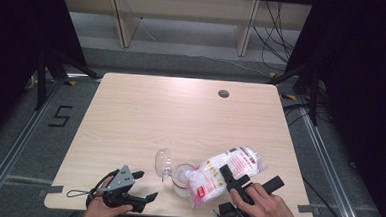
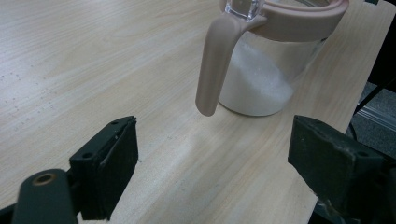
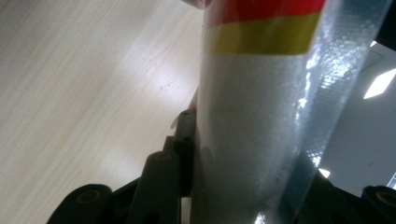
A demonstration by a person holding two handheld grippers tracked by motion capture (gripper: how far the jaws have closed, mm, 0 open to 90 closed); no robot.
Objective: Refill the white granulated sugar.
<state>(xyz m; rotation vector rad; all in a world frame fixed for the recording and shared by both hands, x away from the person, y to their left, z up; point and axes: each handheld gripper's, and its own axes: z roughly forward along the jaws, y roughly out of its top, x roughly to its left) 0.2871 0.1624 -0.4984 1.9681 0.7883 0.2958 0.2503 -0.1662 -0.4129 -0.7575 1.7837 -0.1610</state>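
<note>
Two hand-held grippers work at one glass jar (image 1: 181, 180), which serves as the landmark for every entry.

Jar: clear glass with a pink rim band and pink handle, standing upright near the front edge of the worktop (image 1: 146, 111); white granules cover its bottom. Its clear lid (image 1: 163, 163) stands swung open just left of the mouth.

Bag (image 1: 225, 173): clear plastic, filled with white granules, printed in red and yellow. It lies tilted, its lower end at the jar's mouth, its upper end rising away to the right of the jar.

Right hand-held gripper (image 1: 237, 183): right of the jar, jaws clamped on the bag's middle; in the right gripper view the bag (image 3: 252, 140) sits pressed between the black jaws.

Left hand-held gripper (image 1: 144, 186): left of the jar and near it, not touching, jaws spread wide with nothing between them. In the left gripper view the jar (image 2: 266, 70) stands beyond the jaws, handle turned toward them.
</note>
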